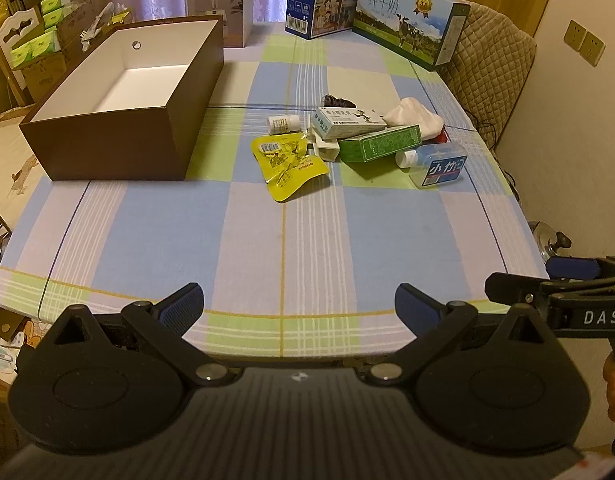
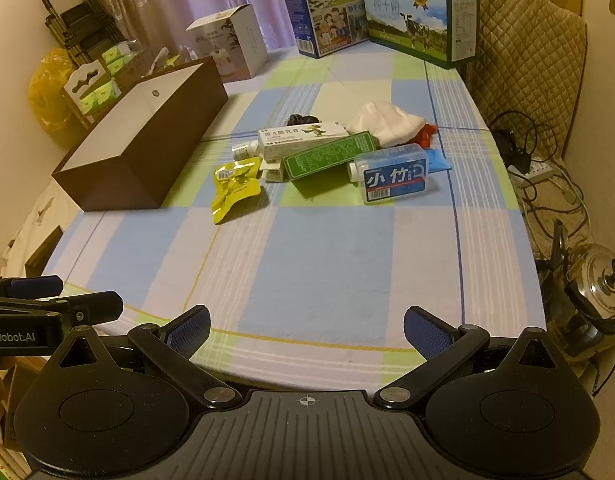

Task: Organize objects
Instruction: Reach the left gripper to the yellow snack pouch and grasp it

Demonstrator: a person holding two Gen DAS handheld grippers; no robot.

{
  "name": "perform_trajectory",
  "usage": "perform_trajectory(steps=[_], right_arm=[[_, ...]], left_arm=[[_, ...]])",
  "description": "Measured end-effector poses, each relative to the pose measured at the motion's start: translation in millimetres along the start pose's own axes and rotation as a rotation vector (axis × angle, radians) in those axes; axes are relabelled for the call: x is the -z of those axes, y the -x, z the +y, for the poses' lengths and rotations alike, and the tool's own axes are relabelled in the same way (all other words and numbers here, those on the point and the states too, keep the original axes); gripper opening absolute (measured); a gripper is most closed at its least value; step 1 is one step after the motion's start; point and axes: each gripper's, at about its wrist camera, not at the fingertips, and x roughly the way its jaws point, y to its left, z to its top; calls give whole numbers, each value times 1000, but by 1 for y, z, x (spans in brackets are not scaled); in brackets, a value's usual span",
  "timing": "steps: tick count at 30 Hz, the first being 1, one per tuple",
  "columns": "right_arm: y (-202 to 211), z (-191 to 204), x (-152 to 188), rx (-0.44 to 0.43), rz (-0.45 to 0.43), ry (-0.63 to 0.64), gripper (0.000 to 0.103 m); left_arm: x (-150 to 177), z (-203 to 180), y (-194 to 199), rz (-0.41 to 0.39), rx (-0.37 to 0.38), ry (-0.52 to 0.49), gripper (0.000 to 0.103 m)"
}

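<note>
Checked cloth in blue, green and lilac covers the table (image 1: 307,240), with curtains and a quilted chair back behind it. Toward the table's far left corner stands a brown box (image 1: 119,120), open-topped and white inside, with nothing visible in it. Near the middle of the table, closer to the right edge, lies a small heap: a yellow pouch (image 1: 287,166) nearest the box, a little white bottle (image 1: 282,123) behind it, a white carton (image 1: 347,120) resting across a green carton (image 1: 377,144), a clear bottle with a blue label (image 1: 437,166) on its side at the right, and a crumpled white cloth (image 1: 413,118) behind. Two milk cartons (image 1: 407,20) and a white humidifier box (image 1: 221,4) stand along the far edge. Left gripper (image 1: 299,304) hovers over the near edge, jaws spread wide and holding nothing. Right gripper (image 2: 307,324) hangs beside it at the same edge, likewise wide apart and unladen, well away from the heap.
</note>
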Motion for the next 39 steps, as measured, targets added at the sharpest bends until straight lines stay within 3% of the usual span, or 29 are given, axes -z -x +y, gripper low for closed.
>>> perform_trajectory(steps=[13,22,39], right_arm=[[-10,-12,-8,36,0,-41,101],[-19,-26,-19,75,-3,-97,101],[-40,-48,-39,192,9,-246,101]], left_arm=[[-9,2,-24,-8,-34,-70,101],[-18,-6,-66,-54,-103,-239,99],[-57,-26,-178,-110,-158,-546,88]])
